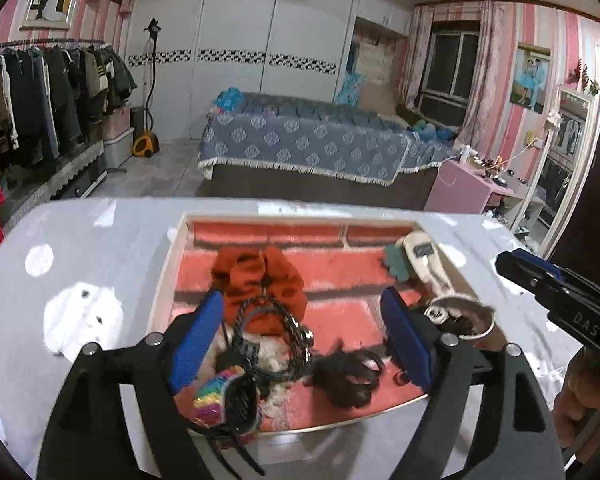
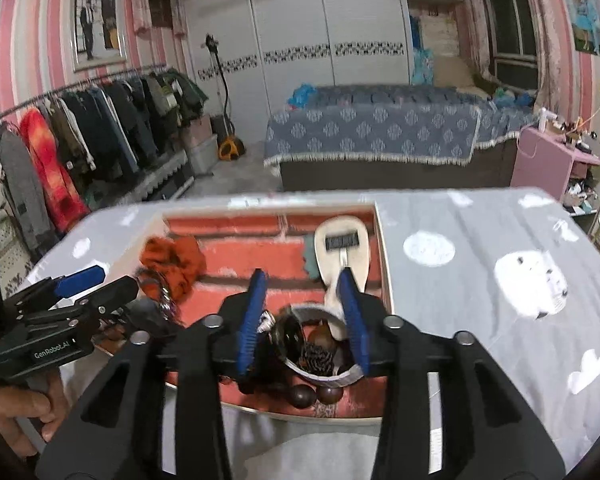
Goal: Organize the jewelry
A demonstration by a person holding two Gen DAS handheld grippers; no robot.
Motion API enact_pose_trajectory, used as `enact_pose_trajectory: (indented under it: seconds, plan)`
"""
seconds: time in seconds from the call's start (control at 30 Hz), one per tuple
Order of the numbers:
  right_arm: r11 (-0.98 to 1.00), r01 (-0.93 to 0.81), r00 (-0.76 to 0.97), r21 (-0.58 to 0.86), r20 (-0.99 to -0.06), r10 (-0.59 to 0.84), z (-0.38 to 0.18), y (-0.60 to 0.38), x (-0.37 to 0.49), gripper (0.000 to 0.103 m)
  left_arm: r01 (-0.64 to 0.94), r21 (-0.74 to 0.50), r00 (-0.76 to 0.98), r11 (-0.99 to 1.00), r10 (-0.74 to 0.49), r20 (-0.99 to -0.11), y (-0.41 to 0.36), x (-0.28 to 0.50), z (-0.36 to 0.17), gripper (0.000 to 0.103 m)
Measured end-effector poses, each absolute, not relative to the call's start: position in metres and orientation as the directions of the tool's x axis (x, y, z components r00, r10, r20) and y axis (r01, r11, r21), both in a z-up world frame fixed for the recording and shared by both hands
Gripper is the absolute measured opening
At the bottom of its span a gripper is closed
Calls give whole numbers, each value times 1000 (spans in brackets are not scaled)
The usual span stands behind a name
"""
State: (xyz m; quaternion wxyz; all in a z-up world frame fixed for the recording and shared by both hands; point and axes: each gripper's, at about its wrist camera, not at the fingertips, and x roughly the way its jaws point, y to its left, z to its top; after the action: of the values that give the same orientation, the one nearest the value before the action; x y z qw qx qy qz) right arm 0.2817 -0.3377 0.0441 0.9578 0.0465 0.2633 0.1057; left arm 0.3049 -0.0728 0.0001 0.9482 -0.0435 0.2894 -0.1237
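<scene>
A shallow tray (image 1: 167, 276) lined with red brick pattern holds the jewelry. My left gripper (image 1: 302, 296) hangs open and wide over its left half. Between its blue pads lie an orange scrunchie (image 1: 260, 276) and a black braided cord (image 1: 276, 320), neither touched. A rainbow sequin headband (image 1: 216, 398) and a dark hair tie (image 1: 348, 378) lie nearer. My right gripper (image 2: 302, 276) is open over the tray's right half (image 2: 383, 248). A silver bangle (image 2: 342, 380) and brown beads (image 2: 316, 394) lie below it, and a cream clip (image 2: 342, 246) just beyond its tips.
The tray rests on a table under a grey cloth (image 2: 480, 320) with white cloud prints. A teal flower piece (image 1: 396, 268) sits beside the cream clip. A hand (image 2: 16, 420) holds the left gripper (image 2: 80, 284). Beyond the table are a bed and a clothes rack.
</scene>
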Motion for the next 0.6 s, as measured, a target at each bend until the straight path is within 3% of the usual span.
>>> enact_pose_trajectory:
  seconds: [0.2, 0.37, 0.47, 0.6]
  plan:
    - [977, -180, 875, 116, -434, 213, 75, -339, 260, 48, 141, -104, 873, 985, -173, -456, -49, 277, 51, 92]
    - [982, -166, 904, 84, -384, 186, 92, -347, 212, 80, 89, 75, 923, 993, -54, -381, -46, 217, 74, 98]
    - [989, -141, 918, 49, -367, 149, 92, -354, 181, 85, 48, 84, 938, 995, -16, -346, -36, 179, 74, 99]
    - [986, -154, 915, 65, -368, 168, 76, -359, 133, 91, 105, 52, 933, 993, -80, -351, -21, 132, 50, 99]
